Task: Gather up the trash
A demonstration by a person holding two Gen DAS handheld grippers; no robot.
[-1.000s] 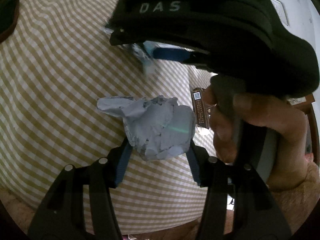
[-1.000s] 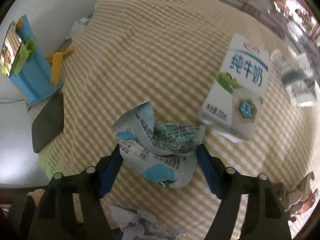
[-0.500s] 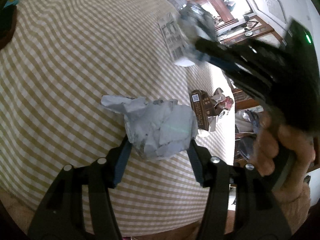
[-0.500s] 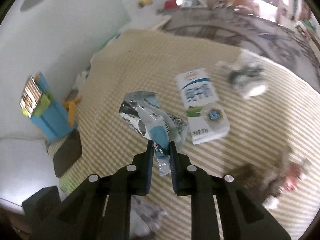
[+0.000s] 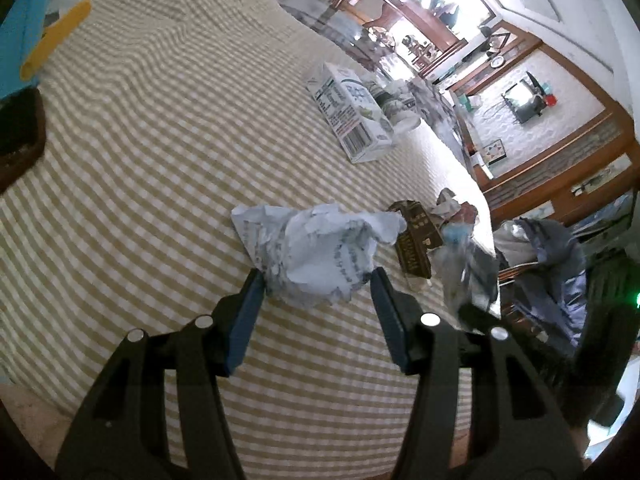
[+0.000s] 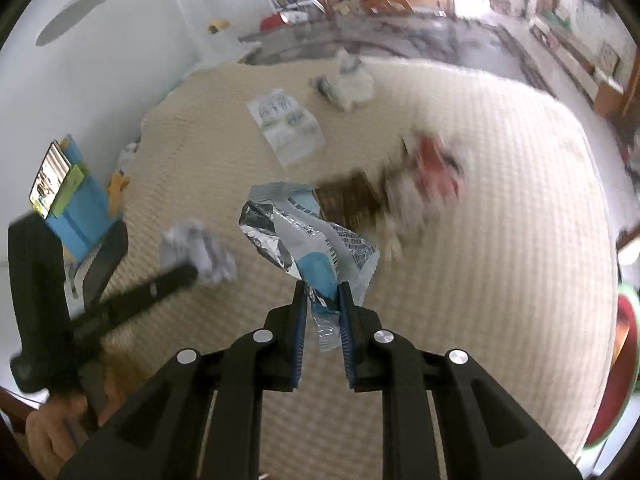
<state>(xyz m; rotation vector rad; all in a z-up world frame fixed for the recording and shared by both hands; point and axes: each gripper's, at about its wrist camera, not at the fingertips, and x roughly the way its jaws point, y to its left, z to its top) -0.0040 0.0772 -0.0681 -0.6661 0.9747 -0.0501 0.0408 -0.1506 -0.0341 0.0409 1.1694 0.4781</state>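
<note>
Right gripper (image 6: 323,300) pinches foil wrapper (image 6: 304,236) – left gripper (image 5: 318,292) brackets crumpled paper (image 5: 320,252)

A tan-and-white checked cloth (image 5: 152,128) covers the table, and at its far left edge sit a blue stand (image 6: 82,208) with green clips, a yellow piece (image 5: 56,38) beside it — and a dark brown tray (image 5: 18,136) just below.

My left gripper (image 5: 318,280) brackets the crumpled paper (image 5: 316,254), fingers spread on either side. Brown box (image 5: 416,242) just right; milk carton (image 5: 350,118) farther ahead.
</note>
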